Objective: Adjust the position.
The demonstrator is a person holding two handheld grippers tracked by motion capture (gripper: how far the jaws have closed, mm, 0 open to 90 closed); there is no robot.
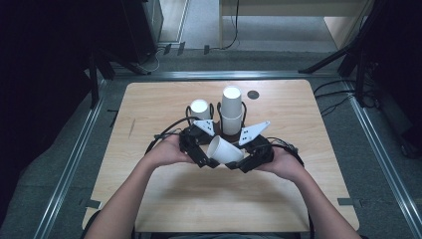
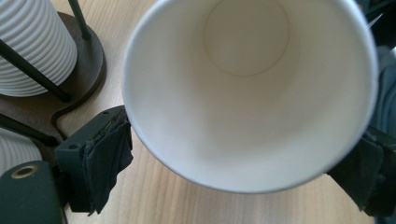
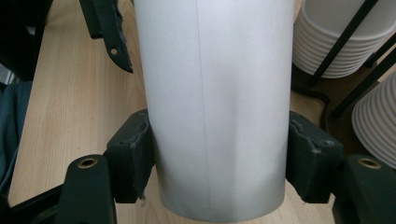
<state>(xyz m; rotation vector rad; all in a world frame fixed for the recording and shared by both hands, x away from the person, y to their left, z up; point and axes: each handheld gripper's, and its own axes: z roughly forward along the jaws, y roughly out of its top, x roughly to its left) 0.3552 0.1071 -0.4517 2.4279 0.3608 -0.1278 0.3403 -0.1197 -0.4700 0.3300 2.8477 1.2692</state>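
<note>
Left gripper point(image 1: 211, 160): jaws spread wide around the rim of the paper cup point(image 1: 225, 149); in the left gripper view the pads sit at the rim's edges, the left one just touching, and I cannot tell that they press.

Paper cup: held on its side above the table point(image 1: 149, 99), between the two grippers, mouth toward the left gripper; just in front of the cup stand point(image 1: 230, 133).

Right gripper point(image 1: 238, 163): jaws clamped on the cup's wall, one pad on each side (a faint dent shows in the paper).

How it will handle: likely very light, thin-walled, easy to crush, fairly smooth. Best held gently across the wall, or near the rolled rim, where it is stiffest.

Looks: plain white, tapered, with a straight side seam point(image 3: 203, 93); the inside point(image 2: 247, 93) is clean and empty, with a round base.

Stacks point(image 1: 232, 107): ribbed white cups stacked in the stand.
</note>
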